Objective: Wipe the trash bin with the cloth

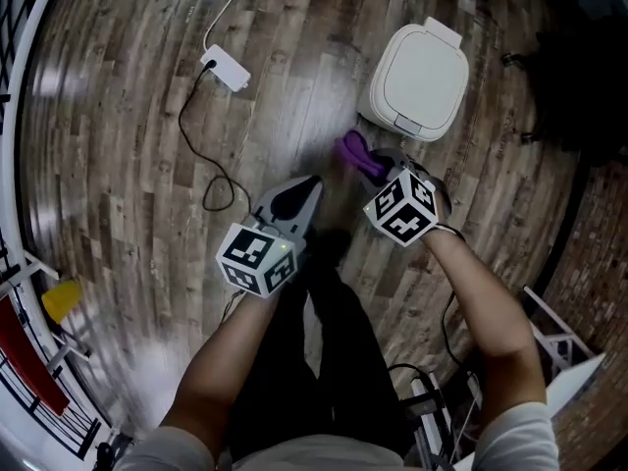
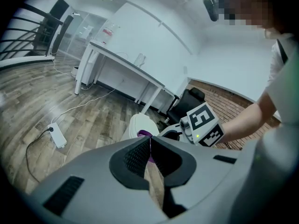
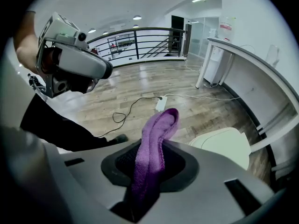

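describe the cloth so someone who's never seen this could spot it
Find the white trash bin on the wood floor. Next to it is the right tool, and the cloth sticks out of its closed jaws. It is the only purple, fuzzy thing around.

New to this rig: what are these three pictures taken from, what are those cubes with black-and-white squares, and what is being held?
There is no robot. A person holds a hand-held claw tool in each hand, and the marker cubes are part of those tools. One picture comes from a camera on the person's head, looking down at a wooden floor. The other two come from cameras riding on each tool. On the floor are a white trash bin and a white power strip with its cable. The right claw is shut on a purple cloth. The left claw is shut and holds nothing.
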Demonstrator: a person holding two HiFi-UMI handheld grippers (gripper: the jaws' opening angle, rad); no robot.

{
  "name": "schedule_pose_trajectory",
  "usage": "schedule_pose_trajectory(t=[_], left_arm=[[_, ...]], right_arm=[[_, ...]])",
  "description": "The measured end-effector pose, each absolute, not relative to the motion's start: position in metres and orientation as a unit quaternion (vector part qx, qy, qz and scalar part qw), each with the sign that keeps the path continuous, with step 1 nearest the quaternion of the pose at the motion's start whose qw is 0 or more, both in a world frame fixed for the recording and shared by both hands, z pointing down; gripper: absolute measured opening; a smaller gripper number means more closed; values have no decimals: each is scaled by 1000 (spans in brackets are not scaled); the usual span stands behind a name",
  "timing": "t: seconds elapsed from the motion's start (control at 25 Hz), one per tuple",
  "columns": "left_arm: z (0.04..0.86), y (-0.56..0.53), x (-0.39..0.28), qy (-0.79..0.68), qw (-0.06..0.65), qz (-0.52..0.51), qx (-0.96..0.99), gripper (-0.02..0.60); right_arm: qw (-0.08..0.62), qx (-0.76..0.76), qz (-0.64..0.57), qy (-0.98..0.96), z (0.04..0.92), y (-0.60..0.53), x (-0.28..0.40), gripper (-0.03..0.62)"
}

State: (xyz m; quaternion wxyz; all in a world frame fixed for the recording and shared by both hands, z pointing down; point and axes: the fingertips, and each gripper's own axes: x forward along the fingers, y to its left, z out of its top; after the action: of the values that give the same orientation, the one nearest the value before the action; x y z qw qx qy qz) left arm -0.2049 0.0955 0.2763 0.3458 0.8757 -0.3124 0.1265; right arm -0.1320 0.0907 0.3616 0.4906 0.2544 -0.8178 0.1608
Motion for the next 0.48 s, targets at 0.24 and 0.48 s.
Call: schedule_pose_trajectory(t=[0.24, 0.48], left_arm=[[287, 40, -216, -344, 369, 100, 858, 8], [315, -27, -225, -358, 416, 89, 831, 8]], right_arm=[[519, 197, 166, -815, 360, 24, -141, 94], [547, 159, 193, -799, 379, -54, -145, 95]])
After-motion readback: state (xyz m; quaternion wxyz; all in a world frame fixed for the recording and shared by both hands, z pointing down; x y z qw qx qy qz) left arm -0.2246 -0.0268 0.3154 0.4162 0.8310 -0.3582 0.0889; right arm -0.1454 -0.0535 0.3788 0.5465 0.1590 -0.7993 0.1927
